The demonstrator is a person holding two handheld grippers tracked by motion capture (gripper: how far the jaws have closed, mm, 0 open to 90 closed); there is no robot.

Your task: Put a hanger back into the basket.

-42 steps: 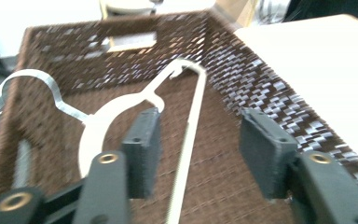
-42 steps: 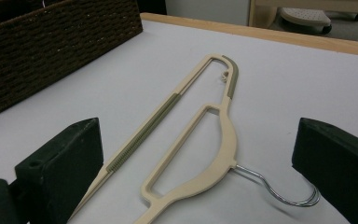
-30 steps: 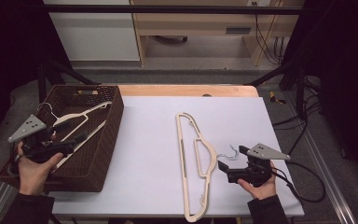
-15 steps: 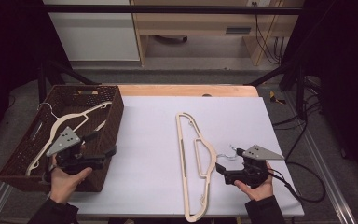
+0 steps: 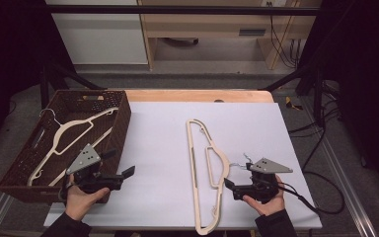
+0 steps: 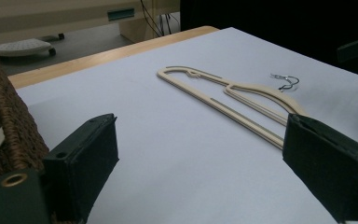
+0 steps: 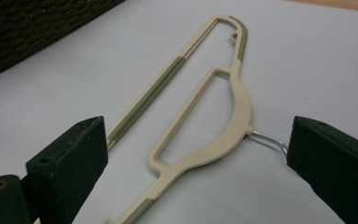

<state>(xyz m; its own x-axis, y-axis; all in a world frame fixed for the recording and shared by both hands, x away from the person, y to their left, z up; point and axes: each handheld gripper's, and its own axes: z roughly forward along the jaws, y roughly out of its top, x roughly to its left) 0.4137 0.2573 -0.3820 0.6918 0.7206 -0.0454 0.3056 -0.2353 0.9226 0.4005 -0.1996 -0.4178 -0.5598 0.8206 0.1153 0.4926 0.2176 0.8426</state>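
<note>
A cream plastic hanger point(image 5: 192, 163) with a metal hook point(image 5: 239, 164) lies flat on the white table top. Another cream hanger point(image 5: 71, 132) rests inside the brown wicker basket point(image 5: 124, 118) at the left. My left gripper point(image 5: 121, 165) hovers at the basket's near right corner and points right toward the table hanger point(image 6: 242, 100). Its jaws have just been opening and stand open with nothing between them. My right gripper point(image 5: 237, 177) is open just right of the table hanger. In the right gripper view its jaws frame the hanger's curved shoulder point(image 7: 237, 122) and hook point(image 7: 270, 139) without touching.
The basket's woven wall point(image 6: 14, 126) stands close beside my left jaw. A bare wooden strip point(image 5: 197, 95) runs along the table's far edge. White table surface point(image 5: 153, 148) lies between basket and hanger. The right gripper's cable point(image 5: 321, 202) trails off the right side.
My left gripper has come from over the basket's left side, rightward and down, to the basket's near right corner. The right gripper and both hangers have stayed put.
</note>
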